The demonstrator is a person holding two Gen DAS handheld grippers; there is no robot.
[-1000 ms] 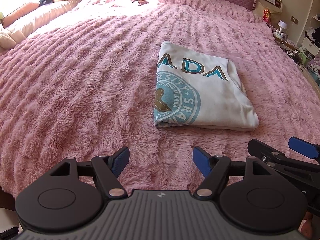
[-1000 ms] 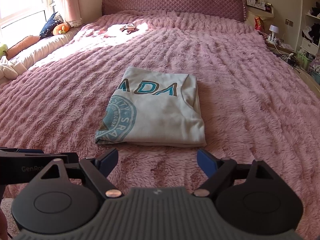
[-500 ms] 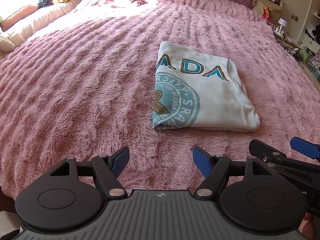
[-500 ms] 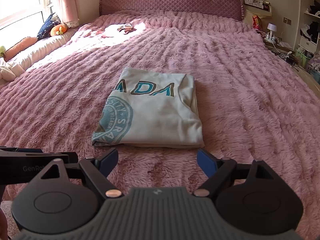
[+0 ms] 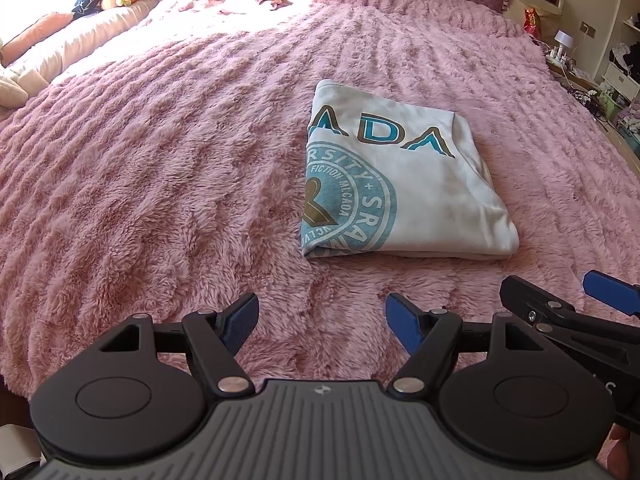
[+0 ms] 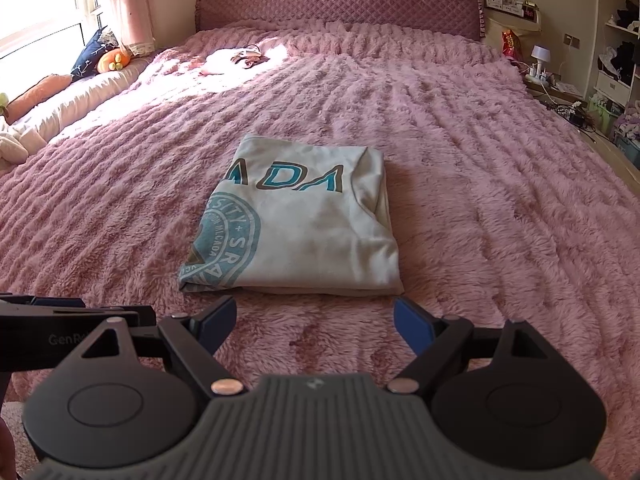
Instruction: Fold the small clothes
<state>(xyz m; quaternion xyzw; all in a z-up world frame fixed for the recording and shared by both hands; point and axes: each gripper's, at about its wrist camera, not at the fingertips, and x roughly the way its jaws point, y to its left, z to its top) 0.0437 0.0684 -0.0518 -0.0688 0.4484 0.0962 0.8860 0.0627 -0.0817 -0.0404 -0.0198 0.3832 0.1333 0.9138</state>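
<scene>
One shirt [image 6: 304, 232] lies folded on the bed [image 6: 480, 200]; both claws, left [image 5: 322, 322] and right [image 6: 314, 322], released near it; fold looks finished.

A home bedroom: pink plush bed [image 6: 460, 168], quilted headboard [image 6: 340, 8], bedside lamp [image 6: 538, 58].

Bright daylight enters from the window [image 6: 44, 20] at upper left of the right view. It throws a blown-out patch on the bedspread [image 6: 460, 184] near the upper middle of both frames, washing out detail there. Elsewhere the light is soft, with faint shadows. Both frames are sharp; fisheye bending curves the edges.
</scene>
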